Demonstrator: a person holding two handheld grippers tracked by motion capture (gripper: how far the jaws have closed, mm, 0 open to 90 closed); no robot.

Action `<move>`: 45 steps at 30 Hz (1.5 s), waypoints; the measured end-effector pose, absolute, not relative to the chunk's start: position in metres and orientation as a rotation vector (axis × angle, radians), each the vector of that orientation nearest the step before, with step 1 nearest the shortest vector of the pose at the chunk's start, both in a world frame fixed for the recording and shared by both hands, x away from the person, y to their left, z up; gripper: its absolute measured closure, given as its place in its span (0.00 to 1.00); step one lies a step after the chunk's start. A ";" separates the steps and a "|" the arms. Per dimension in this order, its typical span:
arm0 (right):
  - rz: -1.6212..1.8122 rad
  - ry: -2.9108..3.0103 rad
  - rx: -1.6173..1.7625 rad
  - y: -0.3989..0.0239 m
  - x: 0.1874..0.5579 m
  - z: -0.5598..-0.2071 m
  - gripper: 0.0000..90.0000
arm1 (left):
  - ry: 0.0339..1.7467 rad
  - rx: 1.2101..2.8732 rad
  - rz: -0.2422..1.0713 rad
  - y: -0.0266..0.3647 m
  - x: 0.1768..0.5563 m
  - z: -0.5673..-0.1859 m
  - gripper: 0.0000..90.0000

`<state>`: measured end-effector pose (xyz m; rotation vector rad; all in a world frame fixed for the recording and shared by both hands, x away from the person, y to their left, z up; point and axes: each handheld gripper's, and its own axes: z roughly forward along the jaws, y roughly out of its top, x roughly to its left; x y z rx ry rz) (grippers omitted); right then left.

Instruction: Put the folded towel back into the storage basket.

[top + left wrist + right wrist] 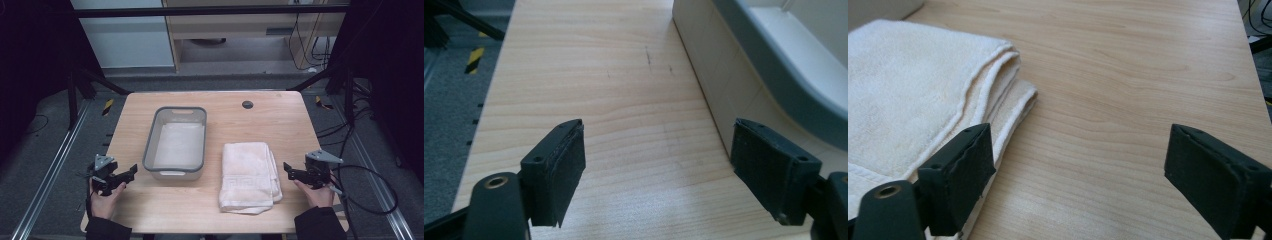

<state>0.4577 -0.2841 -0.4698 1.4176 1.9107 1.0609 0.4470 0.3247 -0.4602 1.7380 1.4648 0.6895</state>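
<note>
The folded towel (pixel 248 176) is being left flat on the table (pixel 280 120), at 3 o'clock from the grey bin (pixel 176 142). The right gripper (pixel 292 171) is being held wide open beside it, likely for grabbing. The left gripper (pixel 127 174) is being held open too, empty.

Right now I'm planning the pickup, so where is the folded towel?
In the high view the folded towel lies on the table, right of the bin, with the right gripper beside its right edge.
</note>
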 end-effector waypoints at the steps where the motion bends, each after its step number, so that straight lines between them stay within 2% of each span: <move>1: 1.064 1.907 1.417 -0.284 0.457 -0.469 0.15 | 1.468 1.739 0.697 0.325 0.446 -0.459 0.25; 16: 1.151 1.916 1.424 -0.282 0.454 -0.463 0.24 | 1.434 1.678 0.710 0.322 0.433 -0.445 0.36; 32: 1.148 1.906 1.393 -0.276 0.460 -0.452 0.26 | 1.402 1.631 0.657 0.317 0.439 -0.428 0.36; 45: 1.163 1.872 1.363 -0.280 0.462 -0.434 0.26 | 1.347 1.644 0.665 0.305 0.441 -0.414 0.36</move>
